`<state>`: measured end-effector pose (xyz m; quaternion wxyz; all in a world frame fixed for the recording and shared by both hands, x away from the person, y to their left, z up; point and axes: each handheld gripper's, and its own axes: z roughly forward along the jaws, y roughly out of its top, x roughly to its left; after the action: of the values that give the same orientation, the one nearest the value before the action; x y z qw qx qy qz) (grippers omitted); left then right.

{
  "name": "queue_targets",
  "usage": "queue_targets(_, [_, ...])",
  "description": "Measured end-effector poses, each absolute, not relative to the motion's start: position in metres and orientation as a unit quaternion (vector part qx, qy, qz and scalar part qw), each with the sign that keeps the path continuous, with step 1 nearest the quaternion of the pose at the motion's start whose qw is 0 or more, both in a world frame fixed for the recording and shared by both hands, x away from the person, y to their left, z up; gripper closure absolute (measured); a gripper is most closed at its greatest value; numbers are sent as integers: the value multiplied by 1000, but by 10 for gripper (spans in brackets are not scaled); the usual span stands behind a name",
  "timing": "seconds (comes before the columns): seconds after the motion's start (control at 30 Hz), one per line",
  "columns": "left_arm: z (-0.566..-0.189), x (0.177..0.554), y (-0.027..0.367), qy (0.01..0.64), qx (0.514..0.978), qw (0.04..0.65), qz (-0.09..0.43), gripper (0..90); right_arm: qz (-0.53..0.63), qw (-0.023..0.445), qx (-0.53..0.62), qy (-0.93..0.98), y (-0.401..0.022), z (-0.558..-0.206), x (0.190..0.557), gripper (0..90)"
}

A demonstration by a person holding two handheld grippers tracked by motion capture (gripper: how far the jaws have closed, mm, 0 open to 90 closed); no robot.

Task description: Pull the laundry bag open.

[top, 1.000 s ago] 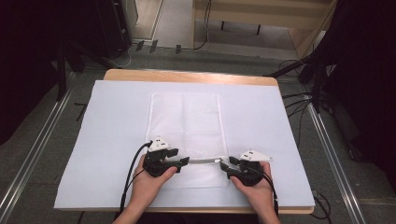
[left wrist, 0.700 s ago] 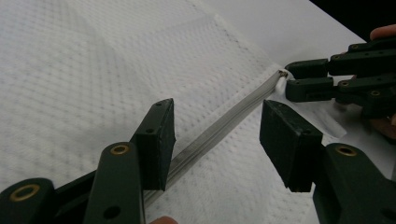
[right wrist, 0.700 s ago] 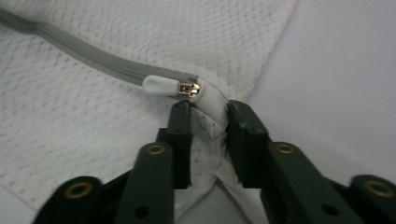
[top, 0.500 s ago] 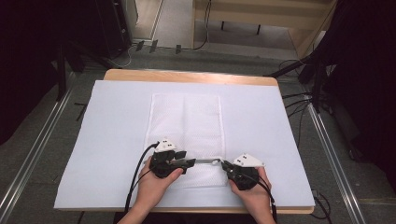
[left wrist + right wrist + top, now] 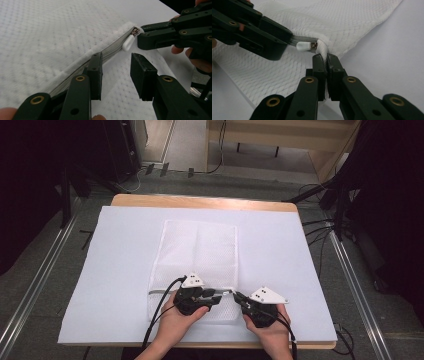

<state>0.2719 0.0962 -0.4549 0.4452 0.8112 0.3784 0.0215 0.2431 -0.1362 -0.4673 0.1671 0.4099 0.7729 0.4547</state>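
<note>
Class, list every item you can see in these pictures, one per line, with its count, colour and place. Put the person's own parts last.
Mesh laundry bag: one, white, middle of the sheet.
Zip pull: one, white, at the bag's near right corner.
Sheet: one, white, covering the table.
Table: one, wooden, centre.
Left gripper: one, black, open beside the zip.
Right gripper: one, black, shut on the bag's corner.
Hands: two, at the near edge.

A white mesh laundry bag (image 5: pixel 198 265) lies flat on the worktop, long side running away from the person. Its zipper (image 5: pixel 110 51) crosses the near end, with a small white pull tab (image 5: pixel 303 46) sitting at the bag's right edge.
</note>
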Motion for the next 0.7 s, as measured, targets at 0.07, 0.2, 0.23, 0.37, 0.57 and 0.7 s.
queue_targets(0.07, [-456,272,94,374,813,446,17,654,457,169,404,774,-135,-465,241,881])
queue_targets(0.2, [-457,272,91,374,811,449,16,661,461,168,395,777,-133,-462,238,881])
queue_targets(0.23, [-457,272,90,371,811,452,16,661,461,169,392,778,-132,-462,238,881])
queue_targets(0.37, [-454,268,88,354,814,460,12,726,453,180,385,784,-129,-462,236,881])
queue_targets(0.57, [-453,269,89,357,806,472,-15,798,451,178,379,788,-126,-462,234,880])
queue_targets(0.7, [-453,271,91,364,801,474,-28,850,451,179,375,790,-124,-461,232,880])
